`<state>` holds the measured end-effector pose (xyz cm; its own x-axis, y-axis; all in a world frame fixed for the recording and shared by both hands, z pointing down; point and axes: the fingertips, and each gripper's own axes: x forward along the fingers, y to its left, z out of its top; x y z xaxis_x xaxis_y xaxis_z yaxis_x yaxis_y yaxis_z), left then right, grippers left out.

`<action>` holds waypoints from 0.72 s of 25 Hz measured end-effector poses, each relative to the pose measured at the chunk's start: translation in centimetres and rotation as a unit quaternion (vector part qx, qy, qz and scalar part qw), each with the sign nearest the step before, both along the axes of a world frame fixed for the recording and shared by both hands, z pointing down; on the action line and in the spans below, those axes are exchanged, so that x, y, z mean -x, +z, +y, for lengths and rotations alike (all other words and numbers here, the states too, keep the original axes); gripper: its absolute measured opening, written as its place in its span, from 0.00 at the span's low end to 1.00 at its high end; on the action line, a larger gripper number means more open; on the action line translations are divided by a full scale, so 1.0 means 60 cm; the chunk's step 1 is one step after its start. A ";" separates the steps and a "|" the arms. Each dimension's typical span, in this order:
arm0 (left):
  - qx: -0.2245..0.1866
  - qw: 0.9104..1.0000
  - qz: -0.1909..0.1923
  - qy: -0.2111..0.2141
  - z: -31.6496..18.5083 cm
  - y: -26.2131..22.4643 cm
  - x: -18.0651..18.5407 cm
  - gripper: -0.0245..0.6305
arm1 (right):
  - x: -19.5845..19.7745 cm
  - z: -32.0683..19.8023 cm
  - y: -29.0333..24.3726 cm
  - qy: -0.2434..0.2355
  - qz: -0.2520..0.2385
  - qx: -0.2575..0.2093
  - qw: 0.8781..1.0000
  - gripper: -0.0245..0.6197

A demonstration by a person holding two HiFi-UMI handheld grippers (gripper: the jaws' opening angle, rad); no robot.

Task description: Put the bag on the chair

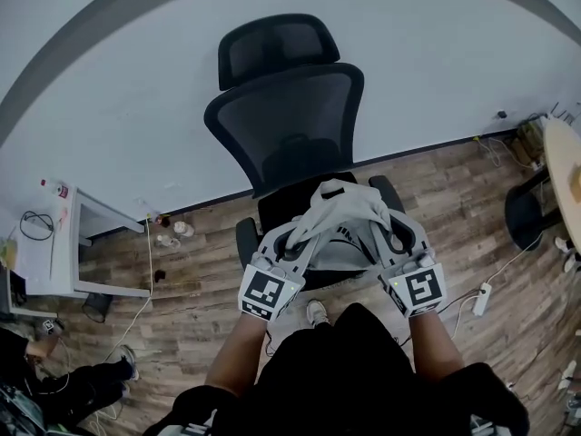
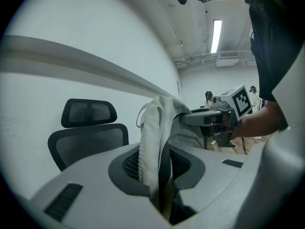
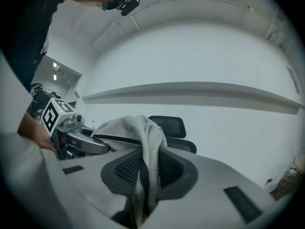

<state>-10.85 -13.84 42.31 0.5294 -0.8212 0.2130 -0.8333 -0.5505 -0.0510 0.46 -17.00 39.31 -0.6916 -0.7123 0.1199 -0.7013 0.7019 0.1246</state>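
Two hand-held grippers, left [image 1: 292, 242] and right [image 1: 385, 232], each nearly closed, pinching a fold of the pale bag [image 1: 340, 209].
Bag: slung between them over the seat [image 1: 275, 212] of the chair [image 1: 286, 125], not yet set down.
Remaining, by judgement: lower, release.
Edges: armrests [image 1: 246, 241] flank the seat; chair back just beyond.
Room: floor [image 1: 209, 280] open around chair; wall [image 1: 118, 107] close behind; worktop [image 1: 68, 243] well apart, left.

The off-white cloth bag [image 1: 340, 209] looks soft, matt and coarsely woven. The black office chair [image 1: 290, 121] has matt open mesh on its back and headrest. The left tongs [image 2: 161, 173] and right tongs [image 3: 143, 173] are smooth matt grey plastic with black dimpled pads. The brown plank floor [image 1: 209, 275] shows wood grain.
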 end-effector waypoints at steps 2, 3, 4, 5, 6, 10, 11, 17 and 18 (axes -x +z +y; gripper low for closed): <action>0.000 1.000 -0.002 -0.003 -0.018 -0.004 0.010 0.17 | 0.011 -0.019 -0.003 -0.003 0.001 0.000 1.000 0.16; 0.003 1.000 -0.001 -0.005 -0.025 -0.004 0.014 0.17 | 0.015 -0.028 -0.004 -0.005 -0.003 -0.003 1.000 0.16; 0.007 1.000 -0.001 -0.007 -0.033 -0.004 0.018 0.17 | 0.020 -0.037 -0.005 -0.007 -0.007 -0.007 1.000 0.16; 0.010 1.000 -0.001 -0.007 -0.040 -0.003 0.022 0.17 | 0.024 -0.046 -0.006 -0.010 -0.011 -0.010 1.000 0.16; 0.013 1.000 -0.002 -0.008 -0.049 -0.001 0.026 0.17 | 0.028 -0.056 -0.007 -0.013 -0.014 -0.014 1.000 0.16; 0.022 1.000 -0.003 -0.014 -0.081 0.010 0.038 0.17 | 0.042 -0.094 0.002 -0.021 -0.011 -0.009 1.000 0.17; 0.025 1.000 -0.003 -0.016 -0.087 0.014 0.039 0.17 | 0.044 -0.101 0.009 -0.023 -0.006 -0.001 1.000 0.17; 0.044 0.998 -0.004 -0.034 -0.120 0.031 0.038 0.17 | 0.049 -0.145 0.036 -0.055 -0.002 0.019 0.998 0.17; 0.047 0.998 -0.003 -0.037 -0.128 0.034 0.039 0.17 | 0.051 -0.154 0.039 -0.060 -0.005 0.018 0.998 0.17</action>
<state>-13.20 -21.53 44.34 0.4668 -0.8344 0.2930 -0.8716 -0.4901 -0.0072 -2.62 -26.22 41.65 -0.7726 -0.6197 0.1378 -0.6132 0.7847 0.0911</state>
